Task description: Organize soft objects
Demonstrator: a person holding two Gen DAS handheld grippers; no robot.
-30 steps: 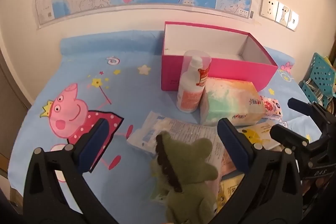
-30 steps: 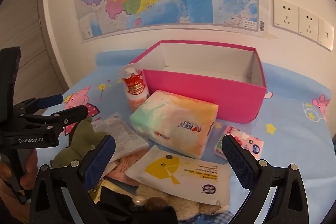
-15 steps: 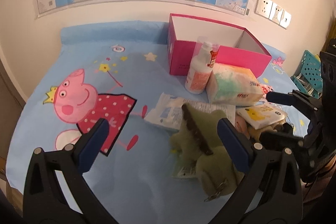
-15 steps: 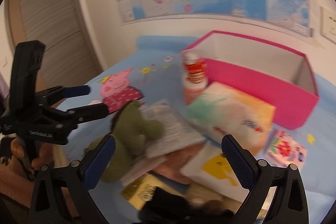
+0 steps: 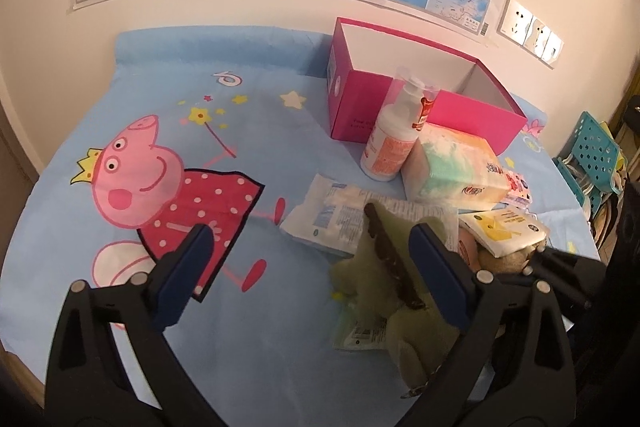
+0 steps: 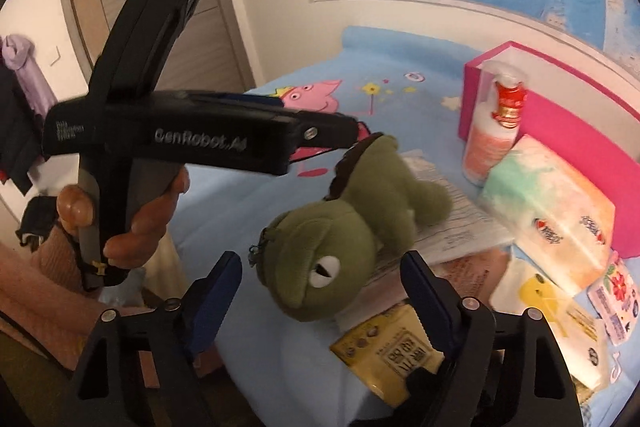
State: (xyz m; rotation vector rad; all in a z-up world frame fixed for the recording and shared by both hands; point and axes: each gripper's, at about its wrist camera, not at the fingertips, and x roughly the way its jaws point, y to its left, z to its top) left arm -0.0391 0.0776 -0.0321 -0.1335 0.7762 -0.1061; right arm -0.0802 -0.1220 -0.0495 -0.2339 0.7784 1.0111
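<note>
Swinging left off the tissue packs, the right gripper (image 6: 320, 297) now frames the green plush dinosaur's (image 6: 352, 223) head, its jaws just narrowed but not yet pressing, apparently so the toy can be taken first. Beside it the left gripper (image 5: 308, 267) hangs wide open, empty, one pad at the toy's spine. Beyond, the pink box (image 5: 440, 115) waits open at the far right, likely the destination.
</note>
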